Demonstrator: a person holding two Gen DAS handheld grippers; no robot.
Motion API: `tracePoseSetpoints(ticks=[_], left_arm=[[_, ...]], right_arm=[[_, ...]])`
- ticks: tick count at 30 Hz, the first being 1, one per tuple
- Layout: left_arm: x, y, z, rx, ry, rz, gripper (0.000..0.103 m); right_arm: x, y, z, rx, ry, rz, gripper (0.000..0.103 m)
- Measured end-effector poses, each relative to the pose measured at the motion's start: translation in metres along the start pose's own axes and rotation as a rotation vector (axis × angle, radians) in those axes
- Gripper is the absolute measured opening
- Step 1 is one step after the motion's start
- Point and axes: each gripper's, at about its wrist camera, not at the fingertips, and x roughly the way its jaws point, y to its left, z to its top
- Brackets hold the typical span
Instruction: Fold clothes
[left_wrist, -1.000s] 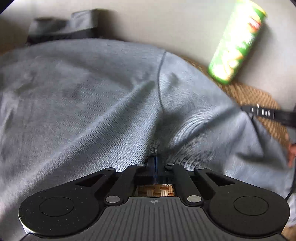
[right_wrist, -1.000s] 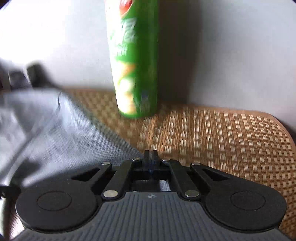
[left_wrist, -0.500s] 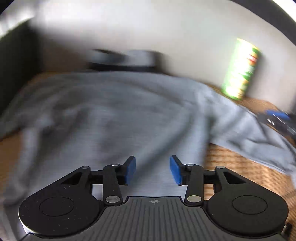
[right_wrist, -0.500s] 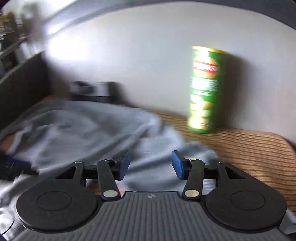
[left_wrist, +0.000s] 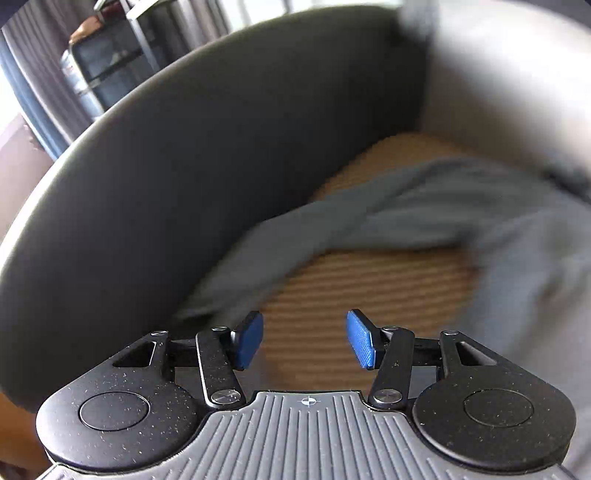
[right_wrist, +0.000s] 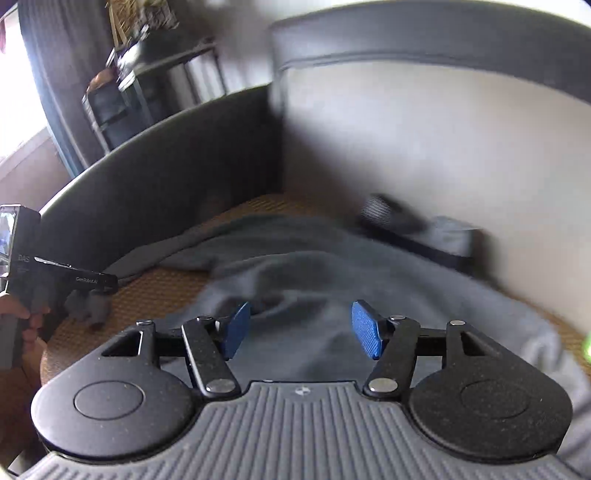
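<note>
A grey garment lies spread over a woven tan mat; one sleeve runs left along a dark curved wall. My left gripper hovers above bare mat near that sleeve, its jaws opening, nothing between the blue pads. In the right wrist view the same grey garment fills the middle. My right gripper hangs above it, jaws opening, with no cloth caught between them. The left gripper shows at the left edge, held by a hand.
A dark curved wall borders the mat on the left and a pale wall stands behind. A folded dark garment lies against the pale wall. Shelves stand beyond the dark wall.
Both grippers were shut on the grey garment a second ago; both have let go, opened, lifted and swung left. The green can has left both views.
</note>
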Motion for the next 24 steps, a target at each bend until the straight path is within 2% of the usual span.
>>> tracePoseSetpoints(ticks=[6,8,9,11,14,16,20,24], left_arm=[[0.044,0.088,0.001,0.008,0.047,0.040,0.065],[0.052,0.106,0.001,-0.011,0.046,-0.030,0.066],[0.053,0.108,0.001,-0.007,0.046,-0.063,0.066],[0.050,0.099,-0.003,0.063,0.045,-0.056,0.066],[0.043,0.094,-0.013,0.119,0.043,-0.088,0.067],[0.043,0.102,-0.017,0.099,0.062,-0.114,0.071],[0.049,0.121,-0.024,0.036,0.115,-0.141,0.072],[0.055,0.130,-0.025,0.012,0.142,-0.183,0.072]], right_arm=[[0.102,0.096,0.021,-0.031,0.102,0.100,0.066],[0.141,0.129,0.031,-0.046,0.124,0.142,0.066],[0.160,0.146,0.035,-0.054,0.135,0.163,0.066],[0.192,0.177,0.044,-0.078,0.154,0.196,0.066],[0.231,0.219,0.058,-0.140,0.179,0.260,0.066],[0.254,0.247,0.065,-0.232,0.198,0.306,0.066],[0.297,0.295,0.067,-0.409,0.244,0.388,0.066],[0.322,0.329,0.063,-0.569,0.265,0.430,0.070]])
